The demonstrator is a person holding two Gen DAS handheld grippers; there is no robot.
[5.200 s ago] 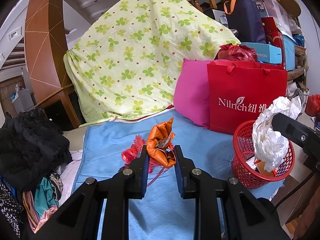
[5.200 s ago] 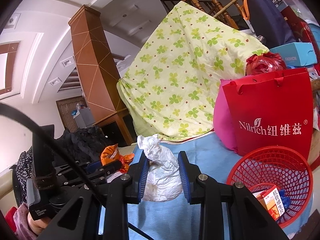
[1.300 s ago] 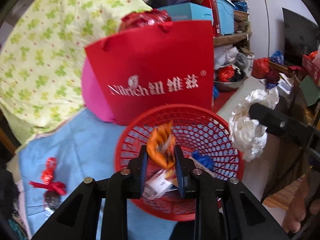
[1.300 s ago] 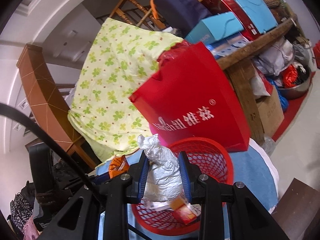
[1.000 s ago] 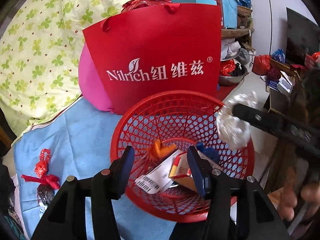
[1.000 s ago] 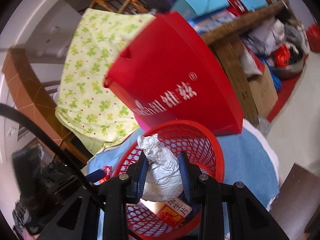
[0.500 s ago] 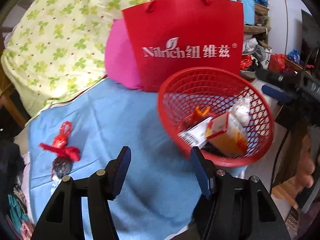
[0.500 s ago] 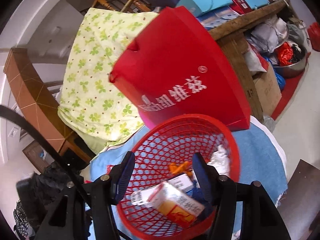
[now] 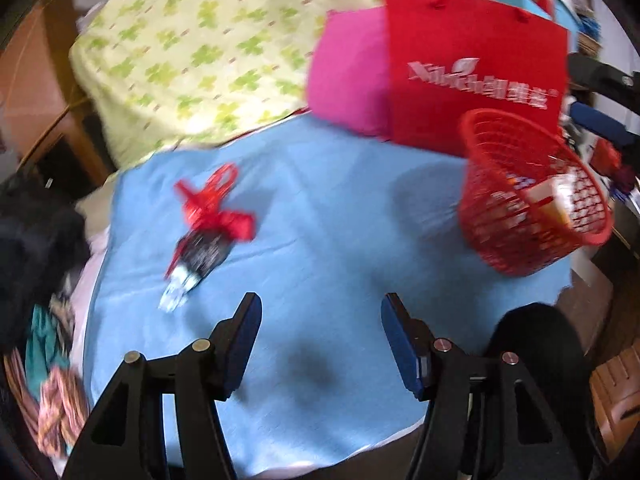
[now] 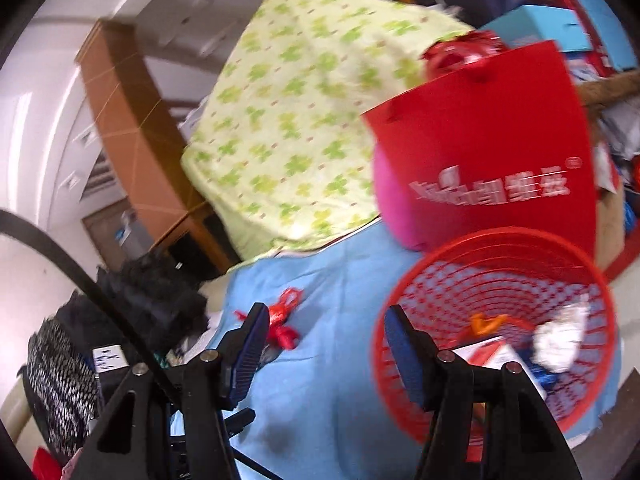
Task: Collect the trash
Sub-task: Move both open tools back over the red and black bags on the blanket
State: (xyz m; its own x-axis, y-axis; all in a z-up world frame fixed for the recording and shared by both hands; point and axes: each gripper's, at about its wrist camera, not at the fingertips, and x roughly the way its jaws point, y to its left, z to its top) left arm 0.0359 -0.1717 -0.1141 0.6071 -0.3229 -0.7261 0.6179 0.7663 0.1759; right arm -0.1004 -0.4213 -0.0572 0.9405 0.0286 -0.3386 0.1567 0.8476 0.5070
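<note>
Your left claw: jaws spread wide, holding nothing, over the blue cloth on the bench.
Your right claw: also wide open and empty, its right finger in front of the basket's near rim.
Red mesh basket: at 3 o'clock on the cloth in the left view, close to the cloth's edge. Inside it: an orange wrapper, a crumpled white bag, a red-and-white carton.
Remaining trash: a red ribbon scrap touching a dark foil wrapper, at 10 o'clock from your left claw, well apart from the basket.
Surroundings: red shopping bag and pink cushion just behind the basket at 1 o'clock; green clover quilt at 11 o'clock; dark clothing pile off the cloth at 9 o'clock. Both views are motion-blurred.
</note>
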